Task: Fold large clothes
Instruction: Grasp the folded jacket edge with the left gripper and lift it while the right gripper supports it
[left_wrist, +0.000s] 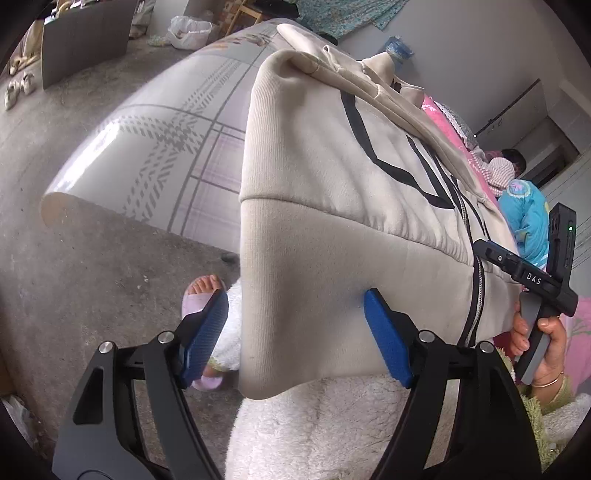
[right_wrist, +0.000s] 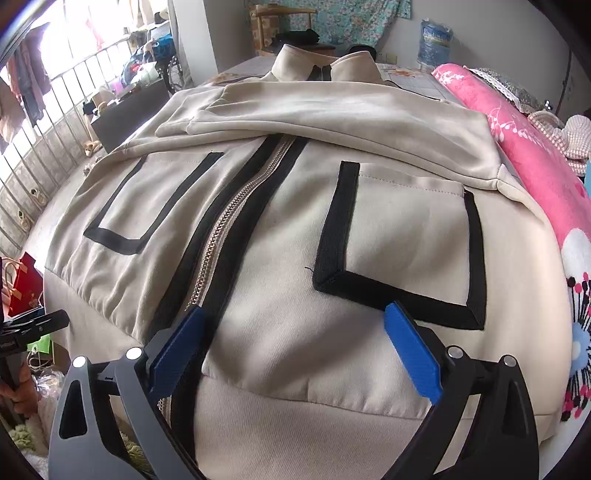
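Your left gripper (left_wrist: 295, 334) stands wide, its blue pads straddling the near left corner of the jacket's ribbed hem, which hangs over the bed edge; neither pad presses the cloth yet, though the right-hand one sits just at its surface. Your right gripper (right_wrist: 293, 347) is wide too, hovering over the hem band just right of the zipper (right_wrist: 221, 236), holding nothing. The cream jacket (right_wrist: 280, 221) lies front up on the bed (left_wrist: 155, 147), collar at the far end, both sleeves already crossed over the chest, a pink blanket (right_wrist: 535, 177) along its right side. The step in hand looks like taking the hem to fold the bottom up toward the collar. To do it well, slide one pad of each gripper under the ribbed band so you catch both layers, not just the top one, and grip at matching spots either side of the zipper so the fold runs straight. Keep clear of the zipper teeth. Both tools tilt steeply downward; your right hand (left_wrist: 539, 339) shows at the right in the left camera, wrapped round its handle.
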